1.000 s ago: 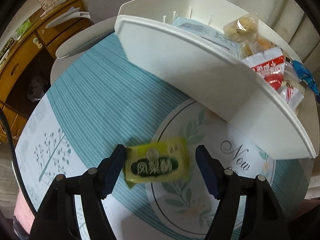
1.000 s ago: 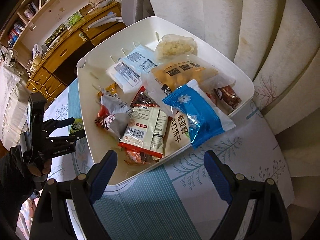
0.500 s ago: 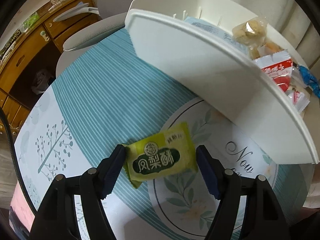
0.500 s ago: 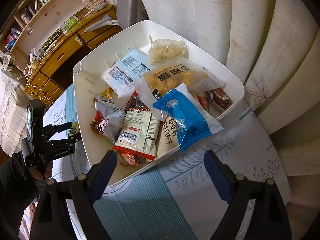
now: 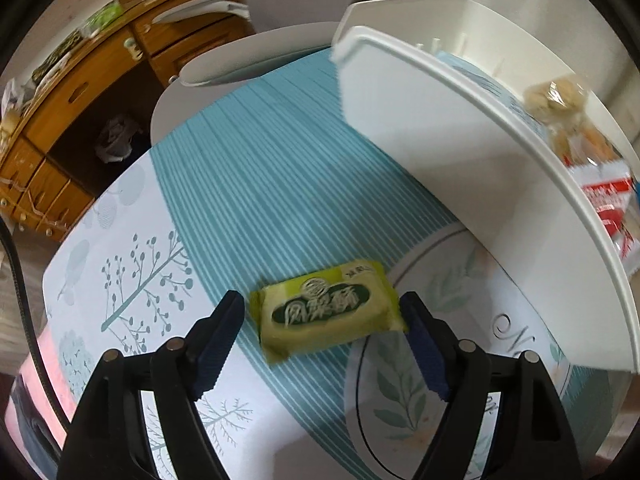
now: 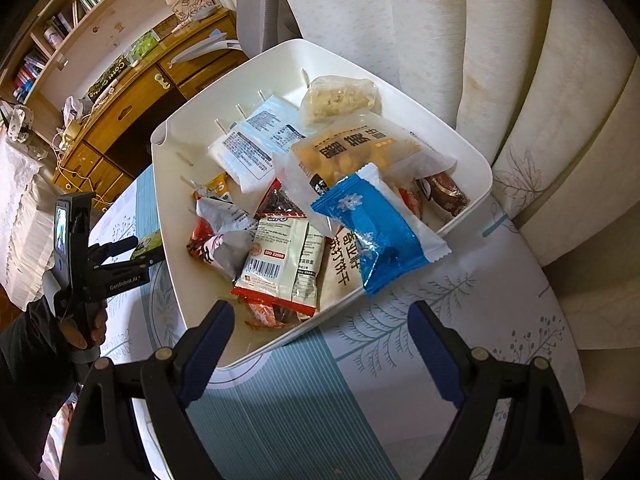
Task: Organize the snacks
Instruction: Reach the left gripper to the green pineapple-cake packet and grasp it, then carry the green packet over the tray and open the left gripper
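1. Down on the patterned tablecloth [image 5: 248, 184], a green-yellow pastry packet [image 5: 326, 312] lies flat, tilted, between the 2 blue pads of the left gripper [image 5: 322, 338].
2. Its jaws are opening; the left pad stands clear of the wrapper, while the right pad sits at the packet's right end, and contact there cannot be told.
3. Just beyond the packet stands a white plastic bin [image 5: 452, 148], its near wall close to it but not touching.
4. Over the bin's near corner, the right gripper [image 6: 320, 344] hovers with jaws wide and nothing between them.
5. Inside the bin [image 6: 476, 160] lies a heap of snacks: a blue wrapper [image 6: 376, 232] on top, an orange bag [image 6: 352, 152], and a white packet with a barcode [image 6: 280, 264].
6. At the left edge of the right wrist view, a hand [image 6: 84, 328] grips the left gripper's handle.
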`<move>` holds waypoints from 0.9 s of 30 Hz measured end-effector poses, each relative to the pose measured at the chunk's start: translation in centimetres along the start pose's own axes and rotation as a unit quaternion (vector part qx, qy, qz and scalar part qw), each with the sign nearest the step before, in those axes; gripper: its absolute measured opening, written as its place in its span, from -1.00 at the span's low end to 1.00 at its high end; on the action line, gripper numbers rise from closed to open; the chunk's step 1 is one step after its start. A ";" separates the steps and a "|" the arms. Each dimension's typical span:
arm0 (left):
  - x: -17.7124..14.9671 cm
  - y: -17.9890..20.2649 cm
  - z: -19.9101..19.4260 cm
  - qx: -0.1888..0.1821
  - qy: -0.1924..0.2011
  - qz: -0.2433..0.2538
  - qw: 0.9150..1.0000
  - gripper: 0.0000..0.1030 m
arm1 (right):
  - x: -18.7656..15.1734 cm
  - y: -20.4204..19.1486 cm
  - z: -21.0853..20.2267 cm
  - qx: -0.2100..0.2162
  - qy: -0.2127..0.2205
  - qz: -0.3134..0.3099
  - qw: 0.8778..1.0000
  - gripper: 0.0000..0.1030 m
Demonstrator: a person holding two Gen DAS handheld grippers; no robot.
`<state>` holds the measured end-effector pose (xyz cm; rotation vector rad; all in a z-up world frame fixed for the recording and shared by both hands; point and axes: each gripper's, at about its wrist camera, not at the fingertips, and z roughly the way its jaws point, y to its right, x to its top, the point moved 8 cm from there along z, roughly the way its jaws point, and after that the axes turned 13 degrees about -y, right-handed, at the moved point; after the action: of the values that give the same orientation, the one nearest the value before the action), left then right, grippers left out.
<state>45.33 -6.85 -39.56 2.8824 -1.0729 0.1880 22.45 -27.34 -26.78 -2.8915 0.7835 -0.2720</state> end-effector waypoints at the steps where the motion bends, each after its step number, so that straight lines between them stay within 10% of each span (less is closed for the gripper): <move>1: 0.1 -0.1 0.1 -0.004 -0.001 -0.005 1.000 0.52 | 0.0 0.0 0.0 0.000 -0.001 0.001 1.000 0.73; 27: -0.3 -0.3 -1.9 -0.018 0.034 -0.080 0.996 0.19 | -0.1 0.6 -0.6 0.008 -0.004 -0.002 1.000 0.73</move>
<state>45.08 -6.26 -37.70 2.8884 -0.8216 0.2539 21.96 -27.84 -26.31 -2.8770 0.7701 -0.2658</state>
